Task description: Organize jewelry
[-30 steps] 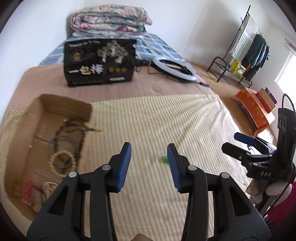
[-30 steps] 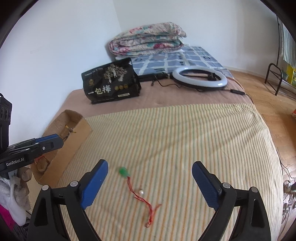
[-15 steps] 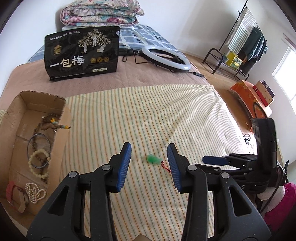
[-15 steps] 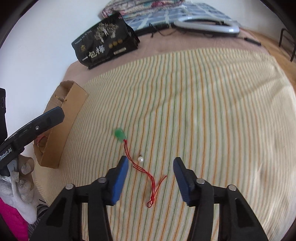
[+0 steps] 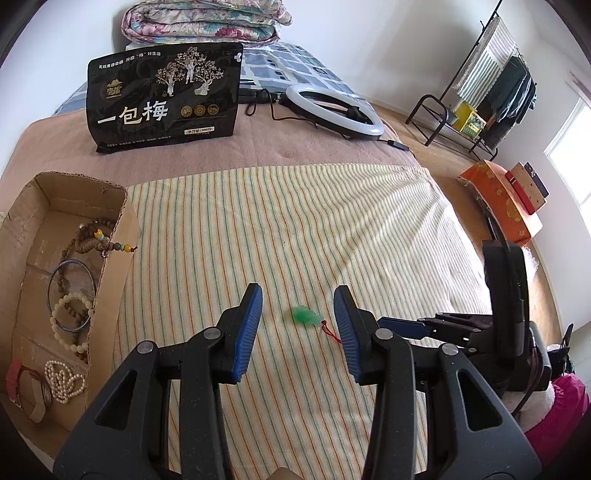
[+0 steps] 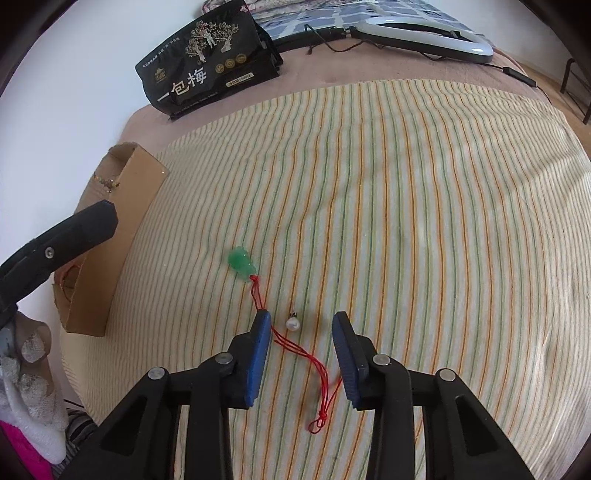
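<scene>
Currently, the right gripper (image 6: 301, 319) points down at the striped cloth (image 6: 424, 206) with its jaws closing; the red cord (image 6: 317, 363) and a small white pearl (image 6: 293, 324) lie between the blue pads, and the pads do not yet press on either. The cord's far end carries the green pendant (image 6: 242, 263), which lies flat on the cloth just beyond the fingertips. The left gripper (image 5: 298, 301) hangs over the same spot with its jaws partly apart and nothing held; the pendant shows in the gap between its pads, on the cloth below. At the left edge of the cloth sits an open cardboard box (image 5: 122, 236) holding a wooden bead string (image 5: 94, 242), a thin bangle (image 5: 72, 293), a cream bead bracelet (image 5: 70, 321), a pearl strand (image 5: 62, 378) and a red strap (image 5: 16, 376). Nothing lies between the box and the pendant. Further back on the brown blanket (image 5: 295, 147) stand a black printed bag (image 5: 164, 96) and a white ring light (image 5: 334, 110) with its cable. Folded floral quilts (image 5: 207, 18) are stacked against the white wall. To the right, a wooden floor carries a clothes rack (image 5: 491, 85) and an orange box (image 5: 502, 199).
</scene>
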A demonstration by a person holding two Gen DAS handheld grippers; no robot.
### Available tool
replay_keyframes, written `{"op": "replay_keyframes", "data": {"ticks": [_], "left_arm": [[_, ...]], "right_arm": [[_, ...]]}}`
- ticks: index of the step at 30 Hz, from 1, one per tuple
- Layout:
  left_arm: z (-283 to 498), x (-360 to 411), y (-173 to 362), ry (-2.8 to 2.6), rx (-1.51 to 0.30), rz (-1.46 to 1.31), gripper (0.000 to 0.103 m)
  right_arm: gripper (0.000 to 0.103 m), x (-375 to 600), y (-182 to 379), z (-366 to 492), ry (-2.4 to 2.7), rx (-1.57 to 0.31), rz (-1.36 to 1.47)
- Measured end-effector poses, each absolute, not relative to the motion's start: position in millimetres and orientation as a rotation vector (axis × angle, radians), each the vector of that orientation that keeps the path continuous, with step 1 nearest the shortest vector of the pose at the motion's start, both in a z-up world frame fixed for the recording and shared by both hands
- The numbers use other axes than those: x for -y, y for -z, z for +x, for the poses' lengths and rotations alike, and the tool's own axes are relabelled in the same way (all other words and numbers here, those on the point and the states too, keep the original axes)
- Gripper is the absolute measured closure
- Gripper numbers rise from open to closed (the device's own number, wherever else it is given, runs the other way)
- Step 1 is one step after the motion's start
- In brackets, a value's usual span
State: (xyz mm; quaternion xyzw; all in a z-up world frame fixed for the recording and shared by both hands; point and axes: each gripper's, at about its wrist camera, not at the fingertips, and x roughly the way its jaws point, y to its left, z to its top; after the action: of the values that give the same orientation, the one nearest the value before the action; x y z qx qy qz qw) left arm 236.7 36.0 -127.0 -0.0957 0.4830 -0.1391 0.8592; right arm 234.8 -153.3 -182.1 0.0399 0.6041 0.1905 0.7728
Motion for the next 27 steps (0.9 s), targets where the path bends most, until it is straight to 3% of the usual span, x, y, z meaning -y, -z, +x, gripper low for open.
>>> {"op": "replay_keyframes", "data": {"ticks": [12, 20, 27], "left_arm": [[247.6, -42.4, 138.7, 0.287, -1.048, -0.258, 0.063], [256.5, -35.1, 163.8, 0.299, -1.128, -0.309, 0.063], [263.7, -16.2, 179.9, 0.320, -1.167, -0.280, 0.063]], "right_arm": [[0.080, 138.1, 187.4, 232.3, -0.368, -1.286, -0.061], [0.097, 139.4, 186.6, 234.9, -0.359, -1.261, -0.110], [0.098, 155.9, 186.5, 236.0, -0.342, -1.261, -0.103]]}}
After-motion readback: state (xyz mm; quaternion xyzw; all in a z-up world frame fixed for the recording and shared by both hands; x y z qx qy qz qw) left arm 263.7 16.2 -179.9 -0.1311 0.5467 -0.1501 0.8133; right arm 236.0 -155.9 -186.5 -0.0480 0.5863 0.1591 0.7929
